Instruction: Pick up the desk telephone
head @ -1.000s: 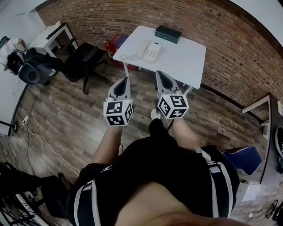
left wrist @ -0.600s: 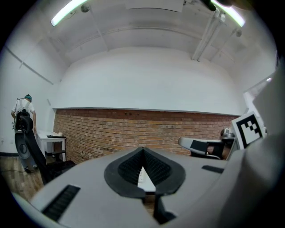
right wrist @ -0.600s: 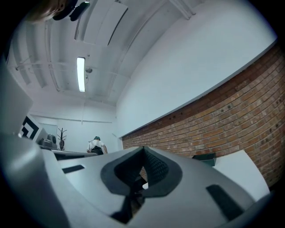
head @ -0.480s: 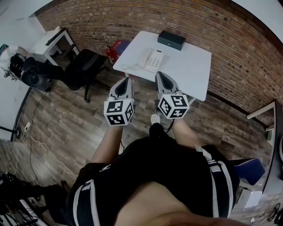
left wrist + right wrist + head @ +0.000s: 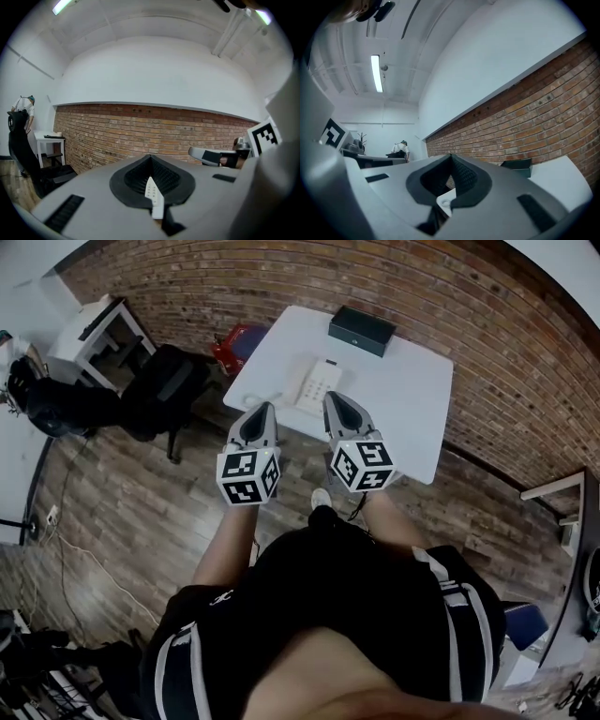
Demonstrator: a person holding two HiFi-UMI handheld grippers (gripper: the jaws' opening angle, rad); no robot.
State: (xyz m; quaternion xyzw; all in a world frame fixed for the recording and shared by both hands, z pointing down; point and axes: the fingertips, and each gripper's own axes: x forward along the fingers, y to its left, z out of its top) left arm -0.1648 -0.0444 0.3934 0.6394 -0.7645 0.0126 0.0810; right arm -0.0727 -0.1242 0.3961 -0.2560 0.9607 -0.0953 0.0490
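The white desk telephone [image 5: 312, 382] lies on a white table [image 5: 412, 399], handset on its left side and keypad on the right. My left gripper [image 5: 261, 412] is shut and empty, its tip at the table's near edge, just left of the phone. Just short of the phone's near end is my right gripper [image 5: 334, 400], also shut and empty. In the left gripper view a strip of the telephone [image 5: 152, 193] shows past the shut left gripper [image 5: 150, 157]. The right gripper view has the right gripper [image 5: 451, 157] shut, with the table [image 5: 562, 174] beyond.
A dark box [image 5: 361, 330] sits at the table's far edge by the brick wall [image 5: 487, 324]. A black office chair [image 5: 169, 381] and a red object [image 5: 234, 338] stand left of the table. A white side desk [image 5: 89, 329] is farther left. Cables [image 5: 84, 540] lie on the wooden floor.
The table and telephone have come closer to both grippers. The gripper tips, earlier over the floor short of the table, now reach its near edge. Both stay shut.
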